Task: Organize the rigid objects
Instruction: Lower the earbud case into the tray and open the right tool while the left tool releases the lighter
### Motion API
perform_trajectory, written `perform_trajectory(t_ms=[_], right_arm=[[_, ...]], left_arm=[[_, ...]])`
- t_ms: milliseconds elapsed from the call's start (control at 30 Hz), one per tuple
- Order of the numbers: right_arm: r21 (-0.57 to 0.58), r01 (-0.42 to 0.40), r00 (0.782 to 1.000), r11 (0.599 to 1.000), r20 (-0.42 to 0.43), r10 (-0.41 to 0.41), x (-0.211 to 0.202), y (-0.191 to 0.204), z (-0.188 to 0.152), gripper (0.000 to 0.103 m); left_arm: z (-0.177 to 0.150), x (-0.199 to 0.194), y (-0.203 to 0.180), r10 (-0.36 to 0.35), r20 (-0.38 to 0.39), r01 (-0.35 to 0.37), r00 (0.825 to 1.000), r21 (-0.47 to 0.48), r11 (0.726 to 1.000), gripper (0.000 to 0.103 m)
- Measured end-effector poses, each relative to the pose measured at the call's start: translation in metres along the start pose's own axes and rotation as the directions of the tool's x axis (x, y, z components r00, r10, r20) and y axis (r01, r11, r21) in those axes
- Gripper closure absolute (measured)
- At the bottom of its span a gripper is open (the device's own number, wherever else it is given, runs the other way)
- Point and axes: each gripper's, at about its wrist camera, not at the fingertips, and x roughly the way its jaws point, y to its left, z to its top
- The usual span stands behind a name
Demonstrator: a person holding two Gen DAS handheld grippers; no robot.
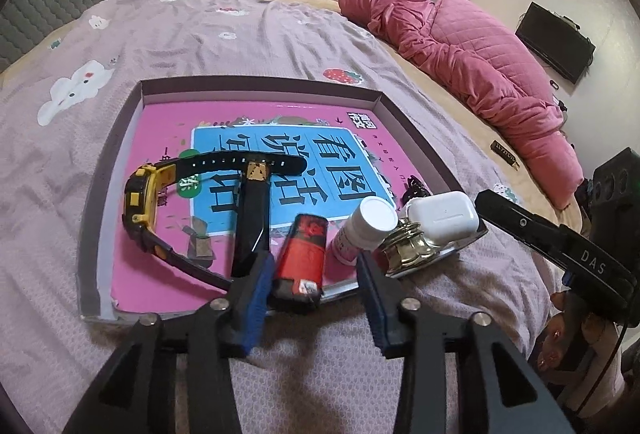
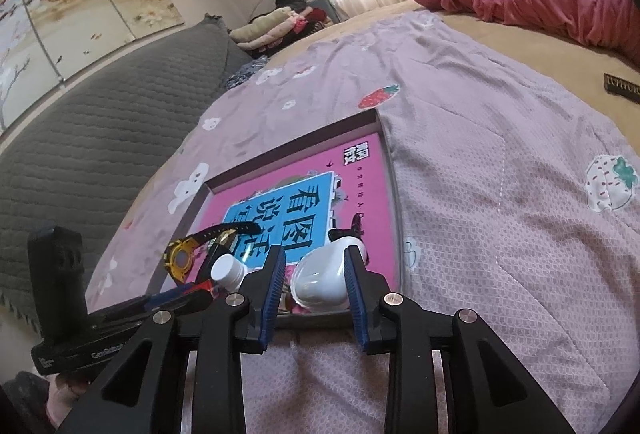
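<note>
A shallow tray (image 1: 260, 84) lined with a pink book (image 1: 160, 138) lies on the lilac bedspread. Along its near edge are a yellow-and-black watch (image 1: 140, 194), a black stick with a gold tip (image 1: 250, 218), a red lighter-like case (image 1: 304, 246), a white bottle (image 1: 366, 222), a brass piece (image 1: 404, 242) and a white earbud case (image 1: 444, 218). My left gripper (image 1: 315, 262) is open, straddling the red case, with the right pad well clear of it. My right gripper (image 2: 315, 252) is open around the earbud case (image 2: 324, 278), with a thin gap at the left pad.
A small black clip (image 1: 416, 190) lies behind the earbud case. A pink quilt (image 1: 460, 46) is heaped at the far right, with a small dark box (image 1: 505, 154) on the bed near it. A grey padded headboard (image 2: 100, 114) lines the left. A hand (image 1: 560, 338) holds the right tool.
</note>
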Motion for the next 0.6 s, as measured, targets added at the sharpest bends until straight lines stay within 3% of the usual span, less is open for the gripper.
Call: perform_trajectory(t_ms=[400, 500, 600], right_arm=[[-0.099, -0.001, 1.0, 0.995, 0.001, 0.001, -0.013, 0.023, -0.011, 0.065], [-0.128, 0.01, 1.0, 0.992, -0.005, -0.011, -0.016, 0.031, -0.016, 0.054], [-0.159, 0.013, 1.0, 0.987, -0.019, -0.016, -0.018, 0.039, -0.023, 0.049]], left_arm=[[-0.009, -0.024, 0.006, 0.039, 0.037, -0.038, 0.999, -0.04, 0.998, 0.056], [-0.012, -0.033, 0.008, 0.054, 0.054, -0.05, 0.997, -0.077, 0.996, 0.055], [-0.017, -0.038, 0.009, 0.078, 0.055, -0.072, 0.995, -0.096, 0.993, 0.045]])
